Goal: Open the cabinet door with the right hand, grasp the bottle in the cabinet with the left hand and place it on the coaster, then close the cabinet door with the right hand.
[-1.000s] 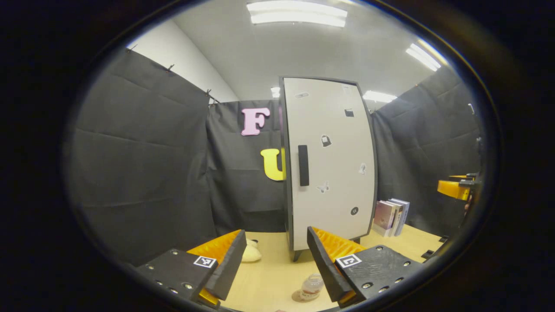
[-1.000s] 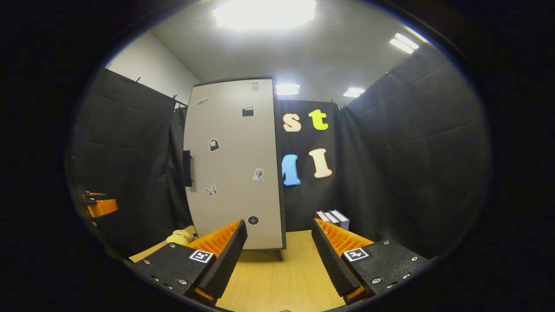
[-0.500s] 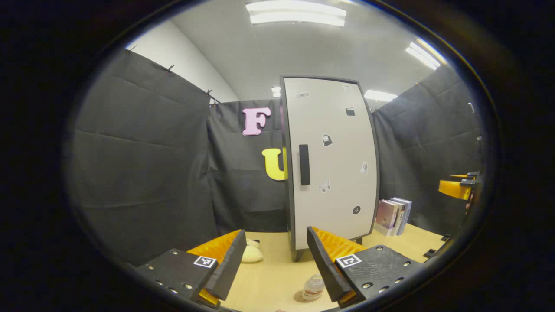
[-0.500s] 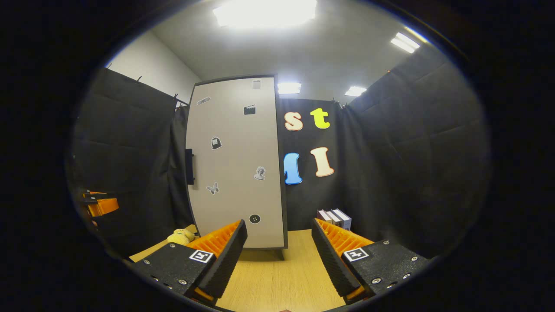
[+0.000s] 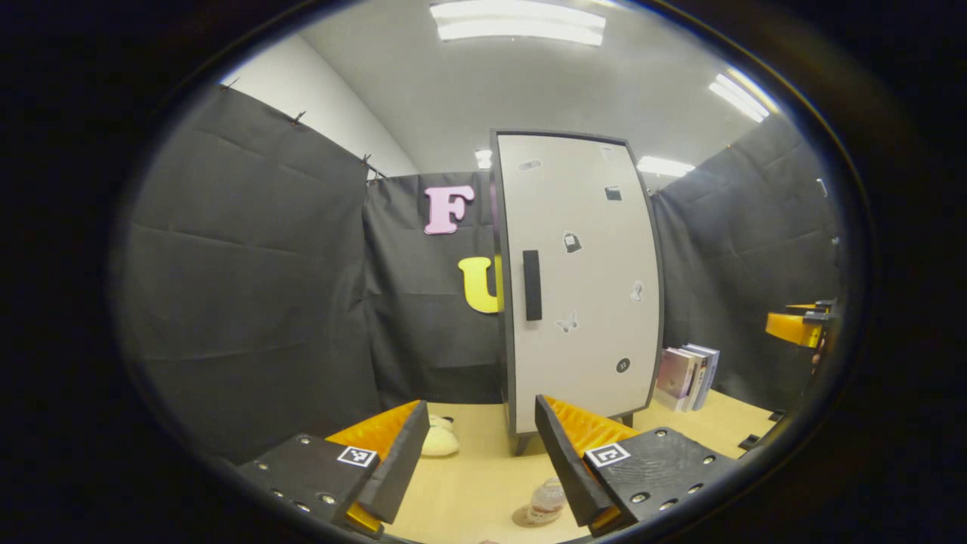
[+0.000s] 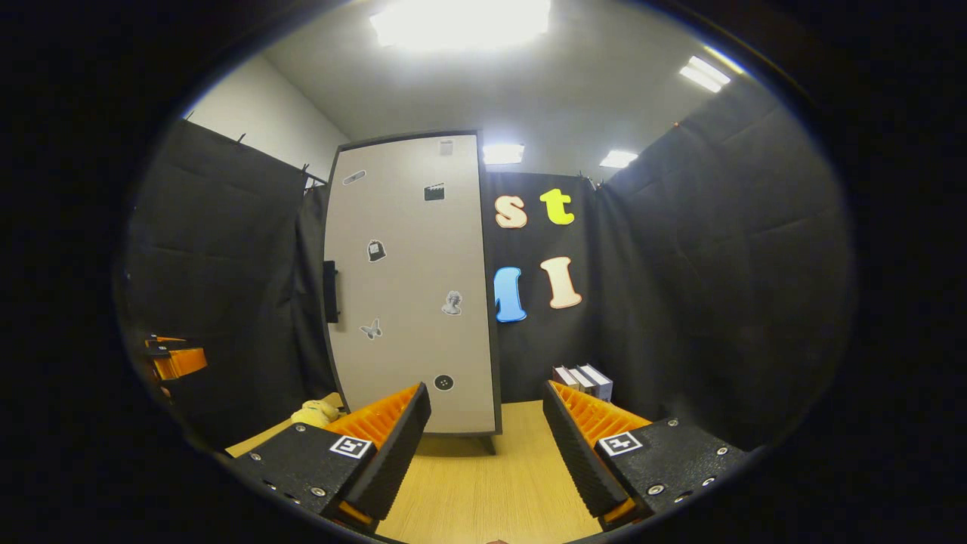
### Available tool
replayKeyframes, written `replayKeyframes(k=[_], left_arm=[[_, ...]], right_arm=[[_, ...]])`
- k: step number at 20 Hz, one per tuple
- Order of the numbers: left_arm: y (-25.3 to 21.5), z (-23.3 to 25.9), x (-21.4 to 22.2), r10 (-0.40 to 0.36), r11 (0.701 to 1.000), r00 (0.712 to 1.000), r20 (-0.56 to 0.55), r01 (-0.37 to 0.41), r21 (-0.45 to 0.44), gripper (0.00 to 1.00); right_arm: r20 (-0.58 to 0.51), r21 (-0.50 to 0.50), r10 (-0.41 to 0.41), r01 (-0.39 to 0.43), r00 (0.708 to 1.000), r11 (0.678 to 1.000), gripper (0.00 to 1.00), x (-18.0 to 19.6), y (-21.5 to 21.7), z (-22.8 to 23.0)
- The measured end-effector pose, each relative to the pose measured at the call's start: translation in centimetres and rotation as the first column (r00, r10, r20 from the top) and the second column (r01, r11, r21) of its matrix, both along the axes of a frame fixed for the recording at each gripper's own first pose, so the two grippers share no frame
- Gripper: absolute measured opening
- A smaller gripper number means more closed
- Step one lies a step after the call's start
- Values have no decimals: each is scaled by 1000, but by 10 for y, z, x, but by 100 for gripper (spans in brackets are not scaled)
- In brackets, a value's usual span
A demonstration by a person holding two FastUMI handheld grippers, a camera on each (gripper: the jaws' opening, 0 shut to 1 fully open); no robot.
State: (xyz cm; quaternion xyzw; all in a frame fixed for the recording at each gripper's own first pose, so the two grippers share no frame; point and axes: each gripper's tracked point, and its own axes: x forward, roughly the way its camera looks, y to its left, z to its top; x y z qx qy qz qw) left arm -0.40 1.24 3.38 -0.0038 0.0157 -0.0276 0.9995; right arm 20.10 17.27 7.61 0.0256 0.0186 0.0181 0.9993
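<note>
We see the tall light-grey cabinet door [image 5: 582,279] with small stickers standing flush and closed in its dark frame, its black vertical bar handle [image 5: 532,285] at its left edge in the left gripper view. Our left gripper [image 5: 476,453] hangs above the pale wooden table [image 5: 468,483], its orange ribbed fingers spread wide with nothing between them. Below them, the small clear plastic bottle [image 5: 545,500] stands upright on the round brown coaster [image 5: 521,518], in front of the cabinet. Our right gripper [image 6: 483,446] also gapes open and empty, well apart from the door [image 6: 412,287]. A cream soft toy [image 5: 438,440] lies left of the cabinet, and a row of upright books [image 5: 686,376] stands to its right.
</note>
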Motion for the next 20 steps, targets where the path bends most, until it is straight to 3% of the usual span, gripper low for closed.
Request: replayKeyframes(k=[20], left_arm=[[5,3,-3,5,1000,1000,1,-5,6,84]], right_arm=[[11,2,-1,1,1000,1000,93,0,1,2]])
